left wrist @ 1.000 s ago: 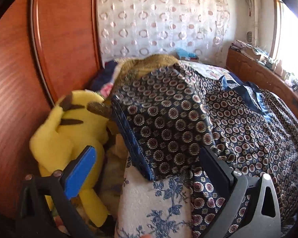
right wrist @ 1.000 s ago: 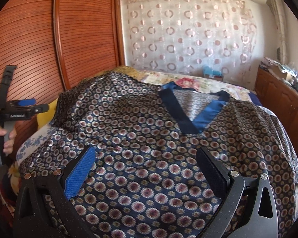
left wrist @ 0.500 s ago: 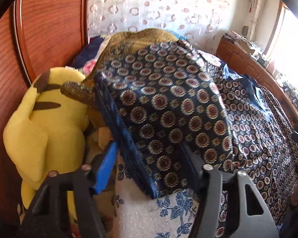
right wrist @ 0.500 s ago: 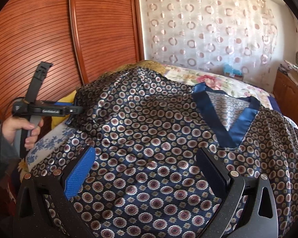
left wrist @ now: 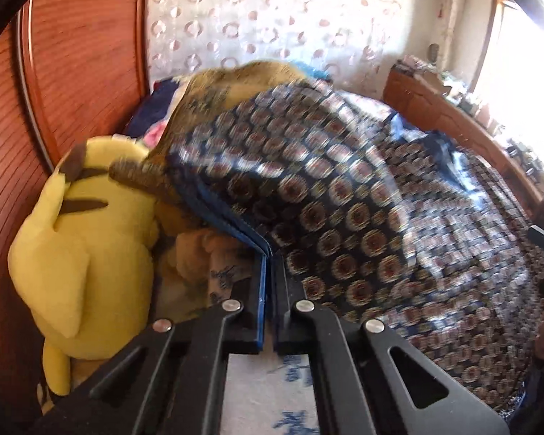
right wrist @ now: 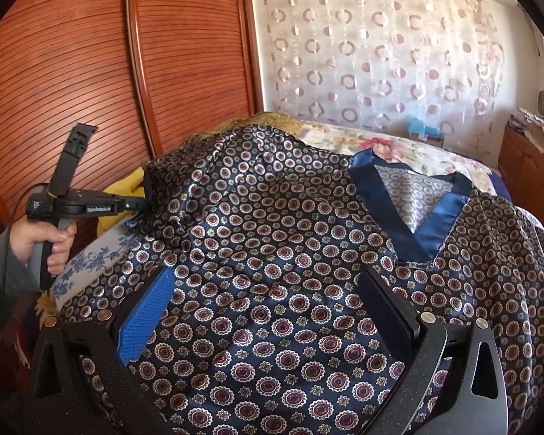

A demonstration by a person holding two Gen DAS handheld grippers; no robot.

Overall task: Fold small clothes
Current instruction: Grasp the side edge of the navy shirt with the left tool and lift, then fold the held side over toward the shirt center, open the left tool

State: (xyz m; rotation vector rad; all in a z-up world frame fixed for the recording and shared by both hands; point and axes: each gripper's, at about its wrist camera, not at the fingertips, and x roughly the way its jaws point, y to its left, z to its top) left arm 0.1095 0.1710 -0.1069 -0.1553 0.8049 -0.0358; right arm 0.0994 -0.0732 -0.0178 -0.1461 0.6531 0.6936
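A dark blue satin top [right wrist: 279, 253] with round medallion print and a plain blue V-neck band lies spread over the bed; it also fills the left wrist view [left wrist: 344, 210]. My left gripper [left wrist: 269, 253] is shut on the blue-edged hem of the top's sleeve, at the garment's left side; it also shows in the right wrist view [right wrist: 143, 204]. My right gripper [right wrist: 268, 311] is open and empty, its jaws wide apart just above the front of the top.
A yellow plush toy [left wrist: 87, 232] sits left of the bed against the wooden slatted wardrobe doors [right wrist: 108, 72]. A white cover with blue flowers [right wrist: 90, 261] shows under the top. A wooden dresser [right wrist: 526, 166] stands at the right.
My left gripper moved in to the sleeve hem and closed on it. My right gripper stayed open and shifted a little over the top.
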